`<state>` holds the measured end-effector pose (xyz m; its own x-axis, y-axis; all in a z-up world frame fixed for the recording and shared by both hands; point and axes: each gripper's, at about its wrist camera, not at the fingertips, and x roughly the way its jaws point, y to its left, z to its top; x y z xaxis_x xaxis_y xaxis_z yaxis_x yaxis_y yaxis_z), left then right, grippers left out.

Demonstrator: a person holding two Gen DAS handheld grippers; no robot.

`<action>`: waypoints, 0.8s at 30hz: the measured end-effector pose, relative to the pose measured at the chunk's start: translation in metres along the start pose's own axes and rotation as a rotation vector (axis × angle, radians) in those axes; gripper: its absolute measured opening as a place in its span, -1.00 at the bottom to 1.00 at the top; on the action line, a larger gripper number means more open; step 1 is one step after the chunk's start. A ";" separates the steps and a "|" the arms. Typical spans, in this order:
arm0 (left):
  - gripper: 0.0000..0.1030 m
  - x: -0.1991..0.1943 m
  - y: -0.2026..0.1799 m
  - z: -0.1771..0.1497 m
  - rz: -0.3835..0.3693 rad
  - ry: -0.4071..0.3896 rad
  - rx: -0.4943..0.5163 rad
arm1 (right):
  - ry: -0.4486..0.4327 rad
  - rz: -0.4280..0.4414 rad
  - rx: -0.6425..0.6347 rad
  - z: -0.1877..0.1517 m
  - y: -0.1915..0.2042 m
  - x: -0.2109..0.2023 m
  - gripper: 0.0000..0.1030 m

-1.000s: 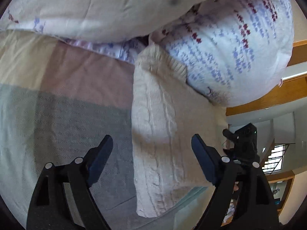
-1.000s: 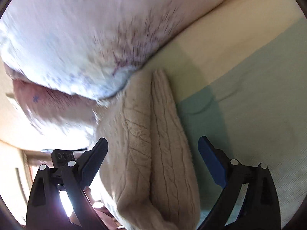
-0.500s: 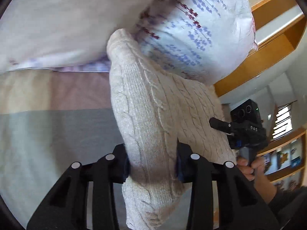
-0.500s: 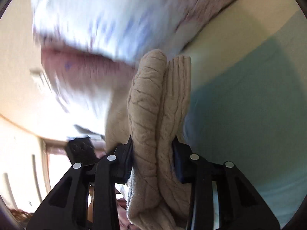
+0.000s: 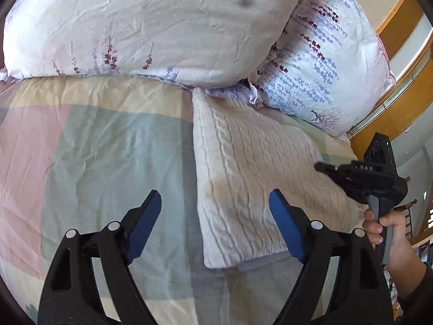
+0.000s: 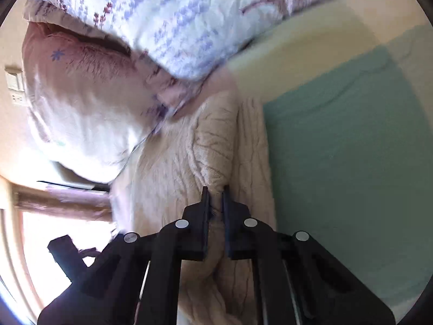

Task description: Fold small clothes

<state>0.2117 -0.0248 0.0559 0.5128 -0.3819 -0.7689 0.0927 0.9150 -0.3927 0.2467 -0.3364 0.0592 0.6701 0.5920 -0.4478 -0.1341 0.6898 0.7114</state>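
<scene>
A cream cable-knit sweater (image 5: 251,168) lies folded flat on the bed, its far edge against the pillows. My left gripper (image 5: 215,216) is open and empty, held above the sweater's near left corner. My right gripper (image 6: 215,193) is shut on a fold of the sweater (image 6: 189,157) at its edge. The right gripper also shows in the left wrist view (image 5: 324,168), at the sweater's right side, with the hand that holds it.
Two floral pillows (image 5: 151,24) (image 5: 324,62) lie along the far side. The bed cover (image 5: 94,149) is checked in pastel green, pink and yellow. A wooden bed frame (image 5: 400,86) and a room lie beyond on the right.
My left gripper has let go of the sweater, opened and pulled back. The sweater was lifted and now lies flat on the bed. My right gripper stays shut on it.
</scene>
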 end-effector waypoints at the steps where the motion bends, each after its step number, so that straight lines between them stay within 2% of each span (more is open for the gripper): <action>1: 0.58 0.000 -0.001 -0.004 0.003 -0.005 -0.004 | -0.021 -0.030 0.013 0.005 0.000 0.002 -0.84; 4: 0.58 -0.004 -0.006 -0.020 0.031 -0.025 0.015 | -0.066 -0.131 0.087 0.011 -0.017 0.001 -0.87; 5: 0.58 -0.005 -0.006 -0.027 0.047 -0.024 0.032 | -0.079 -0.177 0.092 0.013 -0.019 0.000 -0.97; 7: 0.59 0.000 -0.007 -0.037 0.087 -0.014 0.071 | -0.092 -0.279 0.078 0.017 -0.022 -0.003 -1.00; 9: 0.63 0.002 -0.004 -0.049 0.113 -0.003 0.097 | -0.132 -0.178 0.096 0.009 -0.030 -0.026 -0.96; 10: 0.65 0.002 -0.003 -0.055 0.126 0.001 0.106 | -0.185 -0.109 0.087 -0.002 -0.030 -0.045 -0.91; 11: 0.67 0.001 -0.002 -0.061 0.133 0.002 0.111 | -0.217 -0.066 0.062 -0.011 -0.026 -0.059 -0.62; 12: 0.68 0.001 -0.001 -0.067 0.136 0.006 0.114 | -0.251 0.002 -0.007 -0.032 -0.015 -0.076 -0.09; 13: 0.71 0.000 -0.001 -0.071 0.132 0.011 0.115 | -0.262 0.031 -0.043 -0.044 -0.011 -0.084 0.12; 14: 0.75 -0.001 -0.003 -0.074 0.123 0.017 0.119 | -0.265 0.079 -0.102 -0.064 -0.002 -0.090 0.24; 16: 0.84 -0.002 -0.007 -0.080 0.115 0.018 0.141 | -0.214 0.103 -0.180 -0.087 0.010 -0.079 0.24; 17: 0.89 -0.002 -0.010 -0.082 0.127 0.016 0.151 | -0.181 0.080 -0.206 -0.084 0.024 -0.060 0.26; 18: 0.91 -0.001 -0.013 -0.083 0.144 0.020 0.154 | -0.141 -0.011 -0.211 -0.087 0.023 -0.042 0.26; 20: 0.96 0.004 -0.019 -0.085 0.163 0.033 0.156 | -0.074 -0.179 -0.132 -0.083 0.003 -0.013 0.28; 21: 0.96 0.005 -0.021 -0.086 0.158 0.033 0.155 | -0.076 -0.184 -0.083 -0.083 -0.009 -0.013 0.28; 22: 0.96 0.007 -0.024 -0.086 0.157 0.034 0.153 | -0.116 -0.184 -0.071 -0.089 -0.012 -0.022 0.29; 24: 0.96 0.010 -0.027 -0.089 0.171 0.033 0.148 | -0.180 -0.248 -0.142 -0.108 -0.004 -0.038 0.38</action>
<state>0.1383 -0.0651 0.0139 0.5037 -0.2218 -0.8349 0.1328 0.9749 -0.1789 0.1430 -0.3168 0.0153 0.8115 0.3245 -0.4859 -0.0427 0.8623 0.5045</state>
